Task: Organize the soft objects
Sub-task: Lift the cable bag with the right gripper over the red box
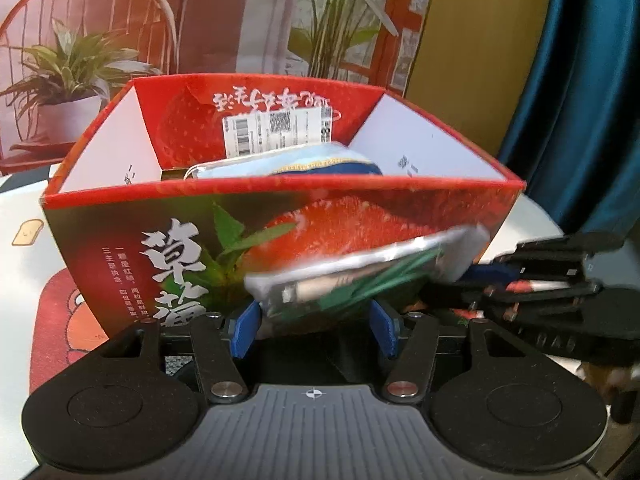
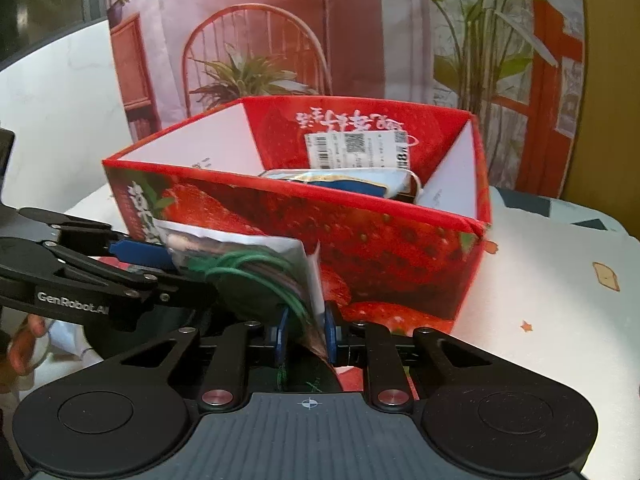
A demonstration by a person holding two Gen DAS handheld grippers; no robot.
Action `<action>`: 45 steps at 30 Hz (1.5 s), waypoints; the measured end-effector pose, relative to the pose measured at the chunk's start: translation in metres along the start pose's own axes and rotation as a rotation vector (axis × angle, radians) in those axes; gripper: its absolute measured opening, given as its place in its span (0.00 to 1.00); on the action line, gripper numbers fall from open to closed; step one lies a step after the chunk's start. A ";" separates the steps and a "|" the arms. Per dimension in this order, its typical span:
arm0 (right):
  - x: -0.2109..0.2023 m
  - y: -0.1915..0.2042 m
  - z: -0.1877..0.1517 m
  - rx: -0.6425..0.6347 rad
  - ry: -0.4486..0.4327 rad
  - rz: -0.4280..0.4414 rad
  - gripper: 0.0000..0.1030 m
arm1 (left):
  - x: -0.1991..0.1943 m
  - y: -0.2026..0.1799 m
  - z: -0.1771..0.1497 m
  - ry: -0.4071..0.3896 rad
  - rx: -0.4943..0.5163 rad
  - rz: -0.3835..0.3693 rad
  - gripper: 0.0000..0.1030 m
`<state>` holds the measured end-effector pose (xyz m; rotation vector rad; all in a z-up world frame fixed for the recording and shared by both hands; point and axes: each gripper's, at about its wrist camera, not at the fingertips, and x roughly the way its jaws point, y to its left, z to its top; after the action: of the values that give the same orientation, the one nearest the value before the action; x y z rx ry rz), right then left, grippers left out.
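The soft packet [image 2: 240, 264] is a thin, shiny bag with green loops printed on it. It hangs in the air just in front of the red strawberry box [image 2: 400, 248], low at about 6 o'clock in both views. It looks light and floppy, and its smooth skin could slip. I think its flat edge is the best place to pinch, because the middle would bend and sag.

The right hand-held gripper [image 2: 306, 334] is clenched on one corner of the packet. The left hand-held gripper [image 1: 314, 326] has the packet between its blue pads [image 1: 246, 328], but that view is blurry, so I cannot tell if they press on it.

Another soft packet [image 1: 304, 164] with blue on it already lies inside the box. The box stands on the worktop [image 2: 540, 280], which wears a white cloth with little pictures.
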<state>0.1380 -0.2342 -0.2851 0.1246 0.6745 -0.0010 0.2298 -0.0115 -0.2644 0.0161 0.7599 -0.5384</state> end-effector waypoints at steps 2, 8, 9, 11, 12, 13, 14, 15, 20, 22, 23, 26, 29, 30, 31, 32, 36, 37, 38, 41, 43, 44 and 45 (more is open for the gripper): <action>0.000 0.006 0.001 -0.028 -0.001 0.001 0.17 | -0.004 0.000 0.002 -0.015 0.002 0.000 0.59; -0.012 0.012 0.010 -0.020 -0.040 0.009 0.17 | -0.028 -0.002 0.007 -0.069 0.006 -0.009 0.55; -0.016 0.012 0.012 -0.015 -0.051 0.012 0.17 | -0.034 -0.002 0.008 -0.084 -0.001 -0.014 0.55; -0.024 0.013 0.017 -0.017 -0.075 0.017 0.17 | -0.046 -0.004 0.012 -0.114 -0.008 -0.020 0.55; -0.028 0.014 0.021 -0.018 -0.089 0.020 0.17 | -0.053 -0.005 0.015 -0.133 -0.011 -0.022 0.55; -0.032 0.014 0.024 -0.017 -0.103 0.024 0.17 | -0.059 -0.005 0.018 -0.149 -0.013 -0.023 0.55; -0.035 0.015 0.027 -0.015 -0.117 0.027 0.17 | -0.064 -0.006 0.020 -0.167 -0.015 -0.024 0.55; -0.040 0.015 0.031 -0.010 -0.134 0.032 0.17 | -0.070 -0.008 0.024 -0.186 -0.017 -0.023 0.55; -0.054 0.017 0.053 -0.014 -0.187 0.050 0.17 | -0.089 -0.009 0.045 -0.263 -0.040 -0.022 0.55; -0.058 0.017 0.062 -0.019 -0.209 0.055 0.17 | -0.093 -0.009 0.053 -0.283 -0.046 -0.026 0.55; -0.059 0.016 0.067 -0.017 -0.218 0.061 0.17 | -0.095 -0.009 0.057 -0.292 -0.046 -0.025 0.55; -0.061 0.015 0.082 -0.017 -0.239 0.066 0.17 | -0.099 -0.011 0.070 -0.307 -0.019 -0.020 0.55; -0.059 0.015 0.096 -0.021 -0.252 0.059 0.17 | -0.095 -0.004 0.083 -0.303 -0.033 -0.024 0.55; -0.057 0.014 0.101 -0.023 -0.255 0.060 0.17 | -0.092 0.001 0.088 -0.298 -0.052 -0.028 0.55; -0.055 0.013 0.105 -0.026 -0.257 0.060 0.17 | -0.089 0.004 0.091 -0.295 -0.065 -0.029 0.55; -0.052 0.012 0.110 -0.029 -0.255 0.060 0.17 | -0.084 0.008 0.096 -0.285 -0.077 -0.031 0.55; -0.030 0.005 0.126 -0.028 -0.229 0.034 0.17 | -0.060 0.018 0.111 -0.230 -0.101 -0.026 0.56; -0.024 0.002 0.128 -0.020 -0.216 0.032 0.17 | -0.052 0.022 0.114 -0.211 -0.111 -0.028 0.56; -0.017 -0.001 0.130 -0.009 -0.199 0.030 0.17 | -0.043 0.025 0.117 -0.186 -0.130 -0.033 0.56; 0.003 -0.013 0.130 0.031 -0.138 0.029 0.17 | -0.021 0.031 0.119 -0.115 -0.166 -0.034 0.56; 0.016 -0.020 0.127 0.067 -0.090 0.029 0.17 | -0.008 0.032 0.119 -0.073 -0.166 -0.022 0.56; 0.021 -0.023 0.125 0.081 -0.073 0.028 0.17 | 0.000 0.031 0.119 -0.047 -0.162 -0.014 0.56; 0.027 -0.025 0.123 0.098 -0.055 0.026 0.17 | 0.006 0.031 0.118 -0.029 -0.160 -0.011 0.56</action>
<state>0.2343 -0.2726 -0.2097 0.2270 0.6180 -0.0126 0.3246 -0.0115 -0.1871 -0.1440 0.7736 -0.4857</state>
